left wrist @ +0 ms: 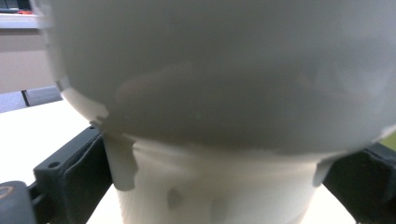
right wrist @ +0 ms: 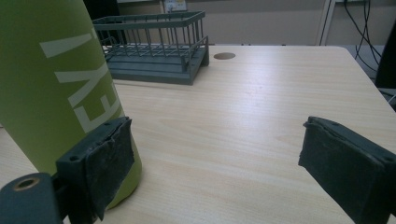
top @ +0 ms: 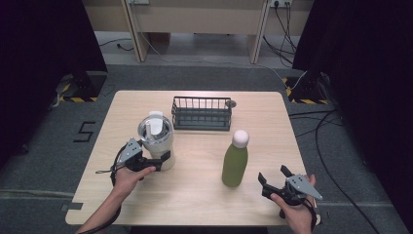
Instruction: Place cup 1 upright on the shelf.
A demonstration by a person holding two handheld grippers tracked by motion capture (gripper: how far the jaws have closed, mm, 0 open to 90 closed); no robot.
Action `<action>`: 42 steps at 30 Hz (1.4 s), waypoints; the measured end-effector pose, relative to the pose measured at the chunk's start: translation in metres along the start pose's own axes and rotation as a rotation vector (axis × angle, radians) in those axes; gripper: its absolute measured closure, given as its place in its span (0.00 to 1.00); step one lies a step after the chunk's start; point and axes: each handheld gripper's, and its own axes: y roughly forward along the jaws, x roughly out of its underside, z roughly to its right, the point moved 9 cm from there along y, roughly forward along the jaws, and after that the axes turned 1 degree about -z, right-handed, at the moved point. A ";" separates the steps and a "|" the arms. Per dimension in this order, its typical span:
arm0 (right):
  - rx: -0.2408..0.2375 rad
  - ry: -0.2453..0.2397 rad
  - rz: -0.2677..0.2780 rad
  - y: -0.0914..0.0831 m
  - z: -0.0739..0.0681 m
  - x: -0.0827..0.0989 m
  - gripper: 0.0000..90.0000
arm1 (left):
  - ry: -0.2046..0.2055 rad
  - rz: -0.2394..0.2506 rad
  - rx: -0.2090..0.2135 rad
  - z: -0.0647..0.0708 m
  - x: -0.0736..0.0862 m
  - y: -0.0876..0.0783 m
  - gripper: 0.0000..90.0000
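Observation:
A white tumbler (top: 156,141) with a lid stands left of the table's centre; in the left gripper view its blurred body (left wrist: 210,93) looms very close. My left gripper (top: 161,157) (left wrist: 215,186) has its jaws spread wide on either side of the tumbler's narrower lower part, close to its sides without a clear squeeze. A green bottle (top: 234,163) with a white cap stands upright right of centre. My right gripper (top: 272,174) (right wrist: 215,154) is open just right of the bottle (right wrist: 56,84), its left pad beside the bottle's base and nothing between the pads.
A dark wire basket (top: 202,113) (right wrist: 154,42) sits at the back middle of the light wooden table (top: 195,195), with a small round grommet (right wrist: 224,56) beside it. Cables run over the floor at the right.

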 end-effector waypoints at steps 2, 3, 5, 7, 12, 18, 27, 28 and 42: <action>-0.001 0.001 -0.006 0.001 0.000 0.001 0.11 | -0.009 0.007 0.004 -0.001 0.001 0.000 0.07; -0.001 0.001 -0.006 0.001 0.000 0.001 0.11 | -0.009 0.009 0.006 -0.001 0.002 0.001 0.07; 0.000 -0.004 -0.004 0.001 -0.001 0.001 0.11 | -0.003 0.013 0.007 -0.001 0.002 0.001 0.09; 0.002 -0.004 -0.004 0.001 0.000 0.001 0.11 | 0.001 0.018 0.009 -0.001 0.002 0.001 0.09; 0.014 -0.005 -0.007 0.001 0.002 0.002 0.12 | 0.014 0.014 0.011 -0.001 0.001 0.000 0.10; 0.015 0.004 -0.006 0.001 0.001 0.003 0.12 | 0.019 0.010 0.005 -0.001 0.001 0.000 0.10; 0.029 0.007 -0.005 0.001 0.004 0.003 0.13 | 0.026 -0.007 0.002 -0.001 0.000 -0.001 0.10; 0.028 0.007 -0.005 0.000 0.004 0.003 0.13 | 0.026 -0.008 0.001 -0.001 0.000 -0.001 0.10; 0.031 0.010 -0.008 0.001 0.005 0.004 0.13 | 0.031 -0.001 0.023 0.005 -0.011 -0.003 0.11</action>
